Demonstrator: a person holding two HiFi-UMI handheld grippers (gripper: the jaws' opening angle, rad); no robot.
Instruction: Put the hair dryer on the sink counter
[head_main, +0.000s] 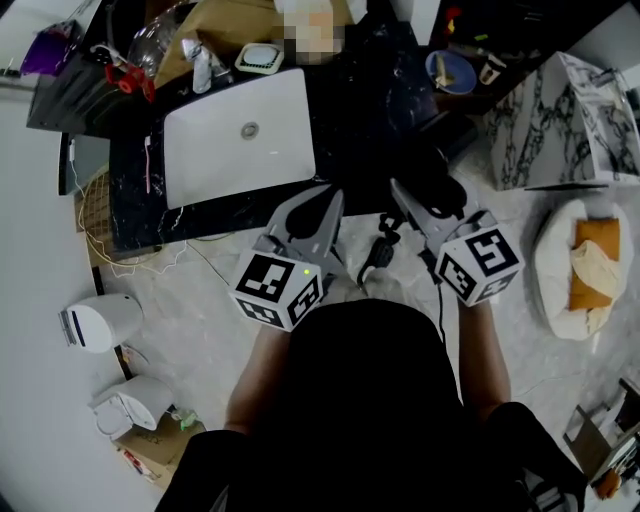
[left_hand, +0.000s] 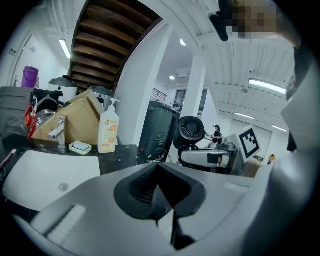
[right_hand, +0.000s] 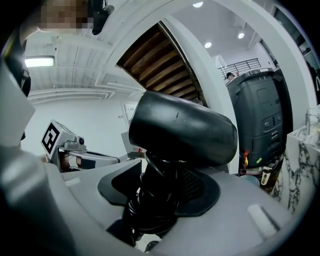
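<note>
The black hair dryer (right_hand: 182, 132) stands upright in my right gripper (right_hand: 157, 185), which is shut on its handle where the cord (right_hand: 150, 210) is wound round. In the head view the hair dryer (head_main: 440, 187) is at the near edge of the black sink counter (head_main: 375, 115), and its cord (head_main: 380, 250) dangles below it. My left gripper (head_main: 328, 200) is shut on nothing and points at the counter's edge just left of the right gripper (head_main: 402, 192). From the left gripper view (left_hand: 159, 167) the dryer's rear grille (left_hand: 191, 129) shows to the right.
A white sink (head_main: 240, 135) is set in the counter, with a faucet (left_hand: 57, 130), soap dish (left_hand: 80, 147) and soap bottle (left_hand: 109, 127) behind it. A marbled box (head_main: 560, 120) and a white cushion (head_main: 580, 260) lie on the right, and a white appliance (head_main: 95, 322) on the floor to the left.
</note>
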